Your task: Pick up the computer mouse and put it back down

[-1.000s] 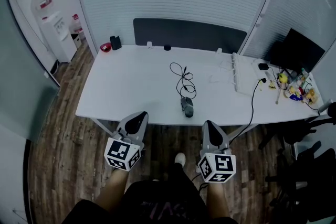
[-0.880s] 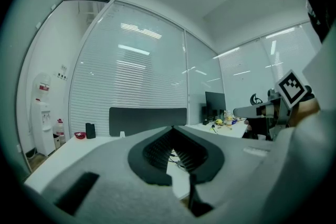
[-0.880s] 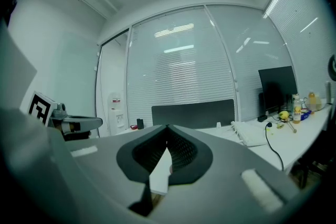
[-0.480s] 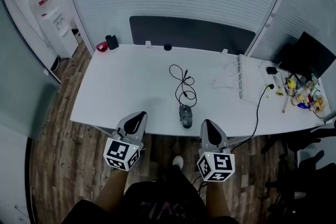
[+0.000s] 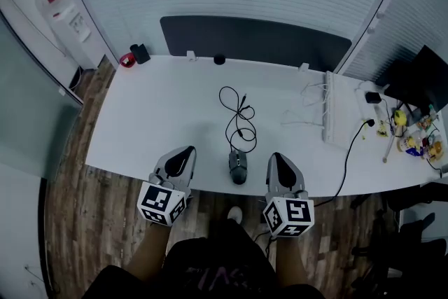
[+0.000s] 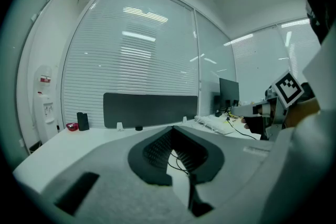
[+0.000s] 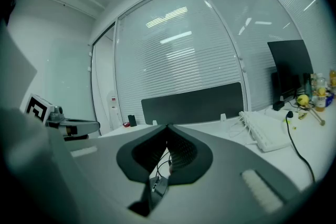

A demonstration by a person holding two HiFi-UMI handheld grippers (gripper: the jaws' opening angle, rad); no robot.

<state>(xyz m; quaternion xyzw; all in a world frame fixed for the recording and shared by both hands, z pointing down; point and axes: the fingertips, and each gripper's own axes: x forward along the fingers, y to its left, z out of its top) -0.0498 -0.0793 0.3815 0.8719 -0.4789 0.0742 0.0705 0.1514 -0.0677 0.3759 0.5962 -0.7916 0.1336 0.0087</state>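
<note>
A dark computer mouse [image 5: 238, 167] lies near the front edge of the white desk [image 5: 161, 115], and its black cable [image 5: 237, 115] coils away behind it. My left gripper [image 5: 187, 150] is shut and empty over the desk's front edge, left of the mouse. On the other side of the mouse, at the same depth, my right gripper [image 5: 274, 156] is also shut and empty. In the right gripper view the mouse [image 7: 157, 184] shows through the gap under the closed jaws. The left gripper view shows only the cable [image 6: 179, 160] there.
A white power strip [image 5: 327, 108] with cords lies at the right. A black lead [image 5: 346, 157] runs from it over the front edge. A dark divider panel [image 5: 255, 42] backs the desk. A monitor [image 5: 427, 80] and small clutter [image 5: 413, 140] sit far right. A red cup [image 5: 126, 59] stands far left.
Both grippers have come forward from in front of the desk to its front edge. The mouse, earlier ahead of them, now lies between them. Neither gripper has opened.
</note>
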